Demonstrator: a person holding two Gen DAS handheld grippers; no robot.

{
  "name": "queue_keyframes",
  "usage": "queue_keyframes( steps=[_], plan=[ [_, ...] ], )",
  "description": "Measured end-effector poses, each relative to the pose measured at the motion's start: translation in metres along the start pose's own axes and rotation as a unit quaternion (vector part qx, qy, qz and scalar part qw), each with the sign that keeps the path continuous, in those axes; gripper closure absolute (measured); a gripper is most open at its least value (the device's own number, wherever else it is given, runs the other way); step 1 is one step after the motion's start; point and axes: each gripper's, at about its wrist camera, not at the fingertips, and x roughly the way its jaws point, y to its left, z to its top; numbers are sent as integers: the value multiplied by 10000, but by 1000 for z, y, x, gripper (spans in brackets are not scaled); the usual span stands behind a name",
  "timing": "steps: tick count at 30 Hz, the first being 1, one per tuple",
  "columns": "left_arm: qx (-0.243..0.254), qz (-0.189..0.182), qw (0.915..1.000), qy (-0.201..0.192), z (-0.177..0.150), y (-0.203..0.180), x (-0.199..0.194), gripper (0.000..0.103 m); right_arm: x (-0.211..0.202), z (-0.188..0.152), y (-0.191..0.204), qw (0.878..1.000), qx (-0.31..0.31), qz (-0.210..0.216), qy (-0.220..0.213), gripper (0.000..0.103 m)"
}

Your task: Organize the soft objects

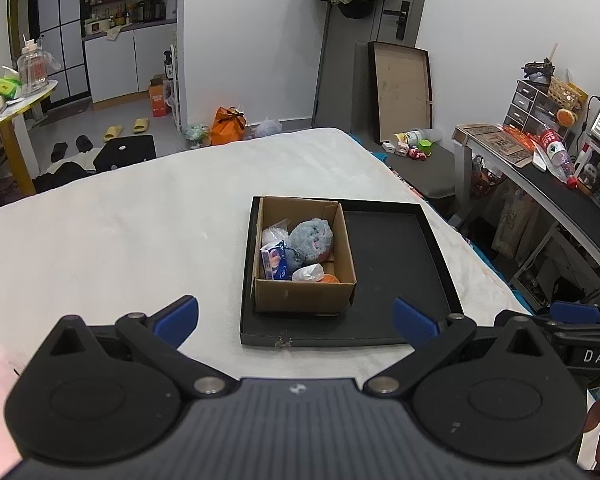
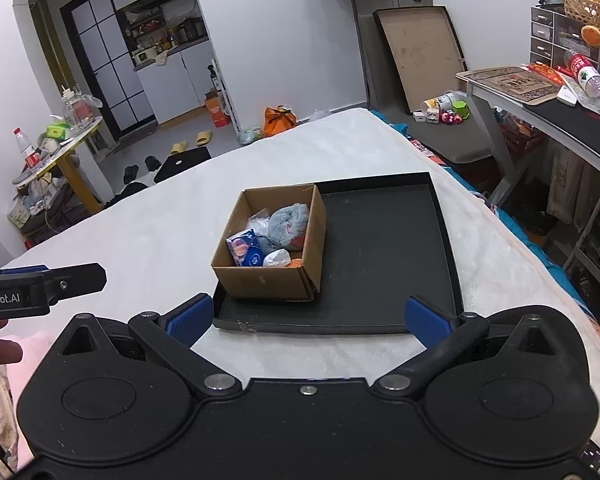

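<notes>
One cardboard box (image 1: 304,292), one black tray (image 1: 396,264), one grey plush (image 1: 312,238), two tissue packs (image 1: 275,260).

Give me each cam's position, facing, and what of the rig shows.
Left wrist: on the left tool, looking forward over the bed at the cardboard box in the black tray; right tool at right edge.
Right wrist: on the right tool, same facing; left tool and fingers at left.
Shared: box, tray, grey plush.
</notes>
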Motion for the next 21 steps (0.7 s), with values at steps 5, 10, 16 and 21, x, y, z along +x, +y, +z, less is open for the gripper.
queue_keyframes(
  steps=[5, 10, 16, 21],
  plan=[
    [48, 51, 10000, -2, -3, 2, -1, 0, -3, 2, 5, 10000, -74, -2, -18, 0],
    [-12, 87, 10000, 42, -6, 9, -1, 0, -1, 1, 7, 10000, -84, -14, 24, 0],
    [44, 90, 9999, 42, -6, 8, -2, 0, 0, 0, 12, 9999, -123, -29, 54, 0],
    [67, 98, 9999, 25, -6, 8, -3, 0, 0, 1, 13, 9999, -125, -37, 64, 0]
  ],
)
